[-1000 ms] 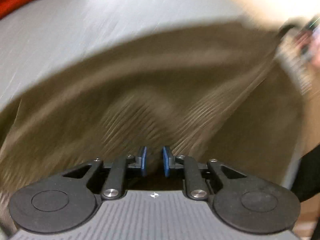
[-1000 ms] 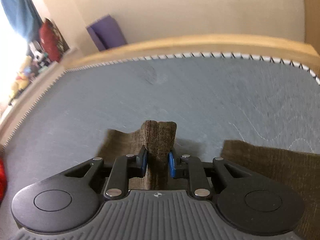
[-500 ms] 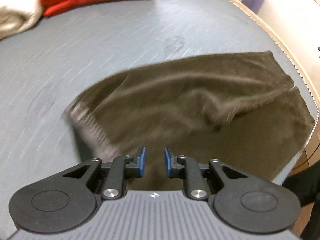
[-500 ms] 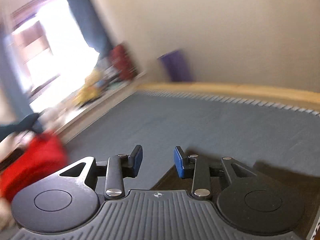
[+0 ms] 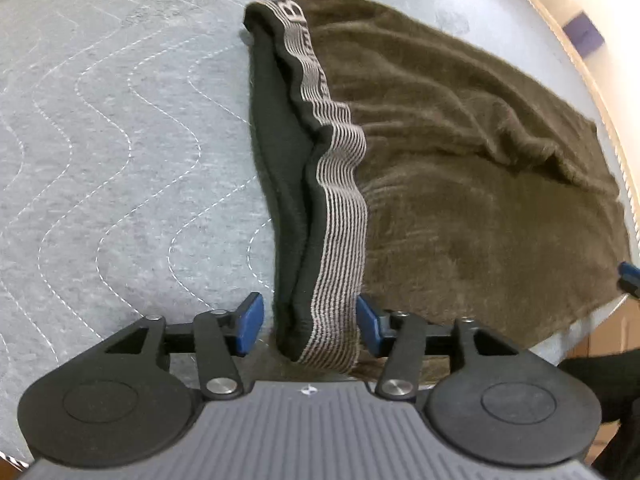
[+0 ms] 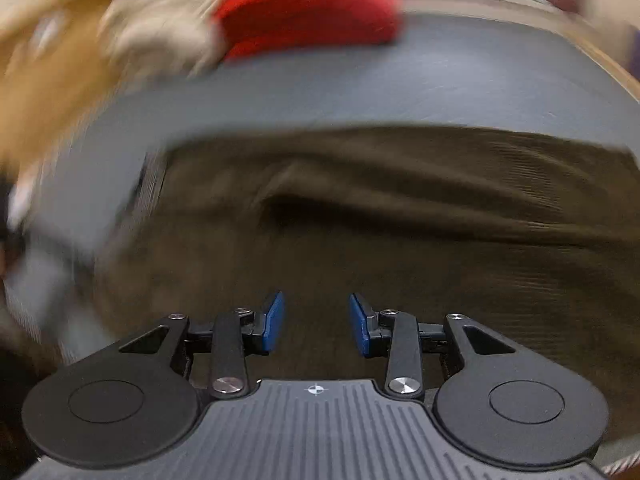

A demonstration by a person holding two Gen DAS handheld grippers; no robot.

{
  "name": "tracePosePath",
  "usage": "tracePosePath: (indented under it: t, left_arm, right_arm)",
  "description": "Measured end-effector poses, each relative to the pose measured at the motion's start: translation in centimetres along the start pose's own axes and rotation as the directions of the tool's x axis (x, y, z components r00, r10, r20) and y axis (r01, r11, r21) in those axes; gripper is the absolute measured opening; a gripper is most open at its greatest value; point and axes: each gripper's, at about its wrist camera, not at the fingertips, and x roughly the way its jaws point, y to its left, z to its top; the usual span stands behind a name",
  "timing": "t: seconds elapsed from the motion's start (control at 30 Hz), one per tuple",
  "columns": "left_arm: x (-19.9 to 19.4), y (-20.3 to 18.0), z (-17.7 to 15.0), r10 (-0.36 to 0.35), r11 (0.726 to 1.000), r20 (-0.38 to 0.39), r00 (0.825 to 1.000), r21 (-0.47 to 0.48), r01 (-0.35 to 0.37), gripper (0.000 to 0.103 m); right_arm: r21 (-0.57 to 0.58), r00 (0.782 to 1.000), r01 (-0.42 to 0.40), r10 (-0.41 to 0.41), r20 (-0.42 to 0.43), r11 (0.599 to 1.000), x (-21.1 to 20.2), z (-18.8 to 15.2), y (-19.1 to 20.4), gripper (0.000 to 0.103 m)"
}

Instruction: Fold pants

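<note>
**Pants folded once, more folds to go**

The brown pants (image 5: 460, 168) lie flat on the gray bed (image 5: 100, 140), the legs look stacked. The striped waistband (image 5: 340, 200) sits between the left gripper's (image 5: 310, 322) fingers, which are apart and not pinching. The right gripper (image 6: 316, 322) is apart too, over the pants. I think shorter folds are left.

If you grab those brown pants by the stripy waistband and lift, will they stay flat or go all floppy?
Probably floppy: the pants lie in soft wrinkles. The waistband already curls and gapes between the open left gripper, so it would likely sag. The ribbed fabric probably won't slip easily.
</note>
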Motion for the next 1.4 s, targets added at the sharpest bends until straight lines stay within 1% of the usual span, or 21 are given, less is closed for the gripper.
tracePosePath:
  t: [0.1, 0.17, 0.27, 0.33, 0.4, 0.53, 0.6, 0.63, 0.67, 0.73, 0.8, 0.87, 0.93, 1.0, 1.07, 1.13, 1.2, 1.27, 1.33, 1.37, 1.4]
  left_arm:
    - [1.2, -0.5, -0.1, 0.011, 0.999, -0.030, 0.999, 0.045, -0.009, 0.069]
    - [2.3, -1.2, -0.4, 0.023, 0.996, -0.067, 0.997, 0.090, -0.017, 0.071]
    - [3.0, -2.4, -0.8, 0.056, 0.986, -0.074, 0.996, 0.160, -0.043, 0.071]
    - [3.0, -2.6, -1.0, 0.050, 0.984, -0.074, 0.996, 0.172, -0.036, 0.061]
    - [2.7, -2.9, -1.2, 0.051, 0.980, -0.068, 0.996, 0.196, -0.036, 0.050]
    - [1.6, -3.2, -1.2, 0.041, 0.972, -0.042, 0.998, 0.232, -0.030, 0.042]
    - [0.6, -3.1, -1.2, 0.026, 0.972, -0.020, 0.999, 0.232, -0.021, 0.040]
    - [-0.1, -3.0, -1.4, 0.022, 0.972, -0.003, 1.000, 0.232, -0.020, 0.039]
    - [-0.7, -2.9, -1.5, 0.015, 0.973, 0.009, 1.000, 0.228, -0.017, 0.039]
    - [-1.9, -2.8, -1.9, 0.035, 0.970, 0.035, 0.999, 0.240, -0.042, 0.037]
    - [-3.1, -2.7, -2.3, 0.053, 0.964, 0.046, 0.998, 0.260, -0.063, 0.037]
    - [-3.1, -2.4, -2.8, 0.048, 0.961, 0.004, 0.999, 0.272, -0.047, 0.038]
    - [-1.9, -3.0, -3.5, 0.069, 0.950, -0.056, 0.996, 0.309, -0.049, 0.042]
    - [-1.8, -3.9, -3.4, 0.105, 0.936, -0.040, 0.994, 0.342, -0.086, 0.047]
    - [-2.9, -4.2, -2.8, 0.094, 0.939, 0.014, 0.995, 0.332, -0.093, 0.049]
    - [-4.2, -4.6, -2.2, 0.103, 0.937, 0.115, 0.988, 0.321, -0.135, 0.049]
    - [-4.9, -4.9, -1.8, 0.082, 0.942, 0.159, 0.984, 0.311, -0.129, 0.049]
    - [-4.7, -5.4, -1.7, 0.034, 0.945, 0.146, 0.989, 0.316, -0.079, 0.048]
    - [-3.6, -6.2, -1.9, 0.003, 0.933, 0.099, 0.995, 0.358, -0.039, 0.045]
    - [-2.6, -6.5, -2.2, 0.015, 0.922, 0.063, 0.998, 0.386, -0.039, 0.041]
    - [-1.4, -6.7, -2.4, 0.056, 0.913, 0.020, 0.998, 0.404, -0.059, 0.041]
  right_arm:
    - [-0.208, 0.996, -0.015, -0.003, -0.085, 0.978, 2.6, -2.3, 3.2, 0.038]
    - [-0.266, 0.991, -0.034, -0.002, -0.133, 0.963, 4.1, -3.2, 4.4, 0.038]
    - [-0.335, 0.983, -0.074, 0.011, -0.184, 0.939, 5.7, -4.0, 5.0, 0.041]
    - [-0.402, 0.980, -0.078, -0.004, -0.198, 0.912, 6.3, -5.4, 6.3, 0.048]
    - [-0.458, 0.980, -0.071, -0.023, -0.197, 0.886, 6.4, -6.0, 6.8, 0.051]
    - [-0.487, 0.981, -0.070, -0.030, -0.193, 0.871, 6.8, -5.7, 7.2, 0.052]
    - [-0.500, 0.980, -0.086, -0.017, -0.198, 0.862, 7.4, -5.7, 7.5, 0.040]
    - [-0.512, 0.979, -0.112, 0.006, -0.204, 0.852, 7.6, -5.8, 7.7, 0.024]
    - [-0.532, 0.980, -0.115, 0.008, -0.199, 0.839, 7.7, -5.9, 8.0, 0.015]
    - [-0.571, 0.984, -0.114, 0.012, -0.180, 0.813, 7.6, -6.1, 8.5, 0.007]
    - [-0.574, 0.983, -0.156, 0.073, -0.166, 0.804, 6.1, -5.5, 8.7, 0.006]
    - [-0.601, 0.974, -0.217, 0.130, -0.186, 0.769, 4.8, -5.5, 9.0, 0.006]
    - [-0.646, 0.974, -0.216, 0.117, -0.192, 0.733, 4.6, -6.5, 9.3, 0.008]
    - [-0.645, 0.976, -0.192, 0.076, -0.203, 0.739, 5.2, -7.1, 9.4, 0.012]
    - [-0.617, 0.972, -0.201, 0.080, -0.219, 0.761, 5.2, -6.8, 9.4, 0.016]
    - [-0.559, 0.975, -0.207, 0.119, -0.190, 0.803, 4.3, -5.6, 8.7, 0.017]
    - [-0.459, 0.974, -0.220, 0.170, -0.148, 0.861, 3.3, -4.3, 7.4, 0.026]
    - [-0.358, 0.977, -0.212, 0.188, -0.102, 0.909, 3.0, -3.2, 6.1, 0.035]
    - [-0.294, 0.981, -0.189, 0.164, -0.108, 0.937, 3.6, -2.9, 5.2, 0.036]
    - [-0.281, 0.981, -0.171, 0.138, -0.135, 0.944, 4.3, -3.1, 4.9, 0.036]
    - [-0.278, 0.977, -0.154, 0.105, -0.184, 0.948, 5.2, -3.5, 4.8, 0.036]
